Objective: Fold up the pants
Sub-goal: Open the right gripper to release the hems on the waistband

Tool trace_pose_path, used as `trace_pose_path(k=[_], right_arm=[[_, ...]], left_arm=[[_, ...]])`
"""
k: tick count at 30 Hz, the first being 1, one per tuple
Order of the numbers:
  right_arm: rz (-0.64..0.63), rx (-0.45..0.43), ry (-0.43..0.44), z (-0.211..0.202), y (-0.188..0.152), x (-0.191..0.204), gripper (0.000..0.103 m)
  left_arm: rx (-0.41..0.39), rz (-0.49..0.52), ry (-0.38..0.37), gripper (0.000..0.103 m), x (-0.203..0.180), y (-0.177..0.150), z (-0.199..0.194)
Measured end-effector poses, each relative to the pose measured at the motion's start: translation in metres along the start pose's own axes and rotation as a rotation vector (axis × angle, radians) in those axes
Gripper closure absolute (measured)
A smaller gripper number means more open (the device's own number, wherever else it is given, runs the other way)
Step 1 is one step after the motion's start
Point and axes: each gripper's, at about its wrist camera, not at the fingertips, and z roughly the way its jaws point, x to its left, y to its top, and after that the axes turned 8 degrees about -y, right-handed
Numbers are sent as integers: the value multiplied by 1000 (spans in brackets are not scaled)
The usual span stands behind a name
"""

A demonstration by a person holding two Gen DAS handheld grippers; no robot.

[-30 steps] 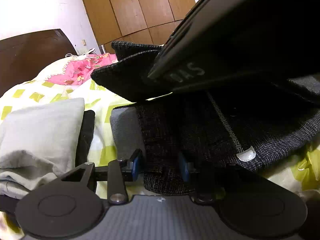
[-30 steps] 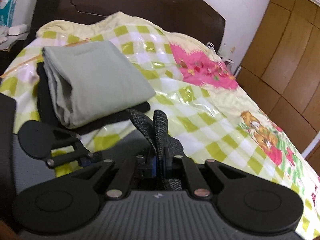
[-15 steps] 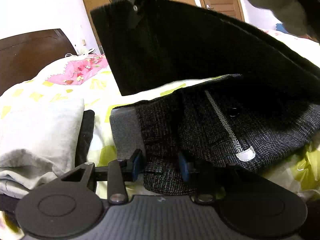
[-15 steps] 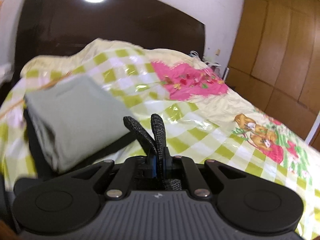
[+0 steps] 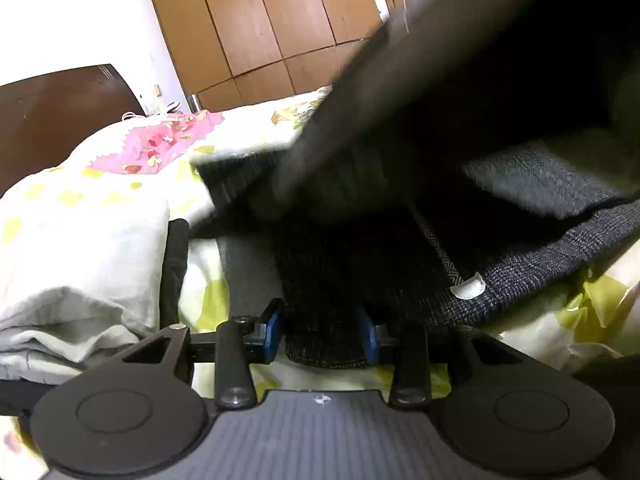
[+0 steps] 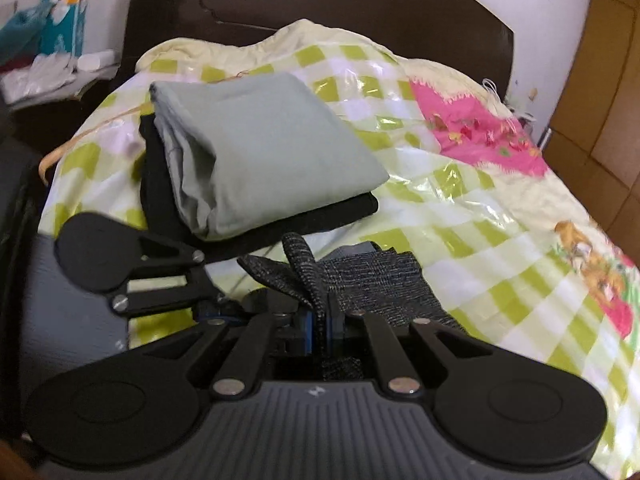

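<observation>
A bed with a yellow-green checked cover fills both views, backed by a dark wooden headboard and brown wardrobe doors. The dark grey tweed pants lie on the cover near the foot of a stack of folded clothes, a pale green piece on top of a black one. Left gripper: its blue-padded fingers stand narrowly apart on either side of a hem of the pants that lies flat on the bed; whether they press it cannot be told. Right gripper: closed on a fold of the same cloth, which stands up in a loop above its fingers. In the left wrist view the right gripper appears as a blurred dark bar crossing the upper right, with a layer of the pants raised beneath it. A white tab sits at an edge of the cloth.
</observation>
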Motion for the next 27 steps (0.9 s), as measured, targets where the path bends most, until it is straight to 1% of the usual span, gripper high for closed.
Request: trace_pose_path(k=[2,3,5,8,11,13,14,15,16,17,18,21,22,24,26,27], right_arm=[[25,-34,-18,-7,5,-5,97],[44,-36,-12,-9,7,-9,97],[43,-41,-2,-8,9,-13,97],[4,-29,13,-3,7,-5,97],[-30,10,43,9,-5,6,97],[-22,21,53,15,-11,9,96],[-12,25,60,16,-13,8,94],[-2,41,79,18,-14,7,91],[4,62,104,20,-14,6,84],[10,83,132,22,-14,5,80],[18,86,148,21,-15,5,77],[53,66,169,5,-17,0,77],[75,62,178,-2,-18,-4,79],[125,55,188,-20,-21,-15,78],[173,54,162,-40,-26,-29,78],[212,60,135,-51,-30,-40,77]], left_arm=[[8,-6,-5,53,2,4,8],[8,-4,-4,53,3,5,11],[7,1,-2,53,2,6,13],[6,-1,-3,53,2,7,13],[1,-2,-2,53,2,4,7],[0,-12,-4,52,3,3,2],[2,-17,-5,52,4,2,-2],[5,-18,-4,52,4,1,-6],[10,-15,-3,51,4,0,-10],[14,-9,-1,51,4,-1,-15],[18,-1,0,51,4,-1,-21],[24,25,-7,51,5,0,-42],[25,40,4,51,5,2,-49],[11,63,19,51,8,8,-60],[-27,59,18,49,5,19,-64],[-47,51,10,48,5,25,-63]])
